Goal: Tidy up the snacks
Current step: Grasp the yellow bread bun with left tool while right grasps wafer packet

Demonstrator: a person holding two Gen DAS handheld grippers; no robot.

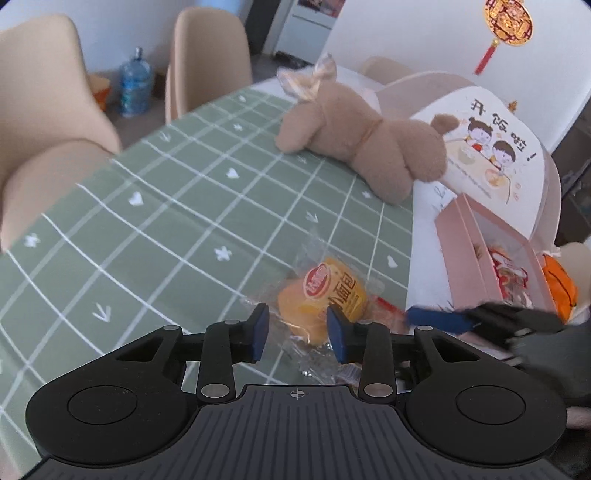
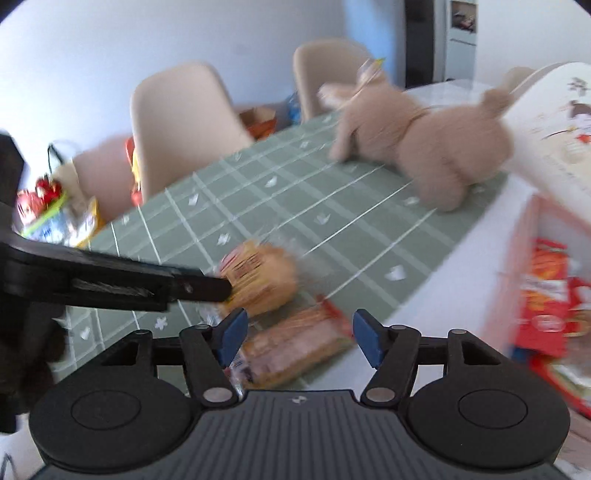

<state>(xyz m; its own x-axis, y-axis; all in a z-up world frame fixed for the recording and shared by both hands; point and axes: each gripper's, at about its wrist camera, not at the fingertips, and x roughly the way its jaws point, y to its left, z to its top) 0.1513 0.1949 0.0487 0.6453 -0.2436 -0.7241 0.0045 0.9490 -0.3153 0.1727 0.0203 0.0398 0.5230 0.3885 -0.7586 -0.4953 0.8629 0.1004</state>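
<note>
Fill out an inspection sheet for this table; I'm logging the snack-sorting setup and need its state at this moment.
Surface: green checked tablecloth, white mat at its right.
Job's things: yellow bread packet and flat orange snack packet on the cloth; pink box holding red packets.
Clutter: plush toy lying beside the box's illustrated lid.
Grippers: left gripper open, pads either side of the bread packet, not pressing; right gripper open above the flat packet.
Cables: nothing seen.
Surroundings: beige chairs, water bottle, red hanging ornament.
</note>
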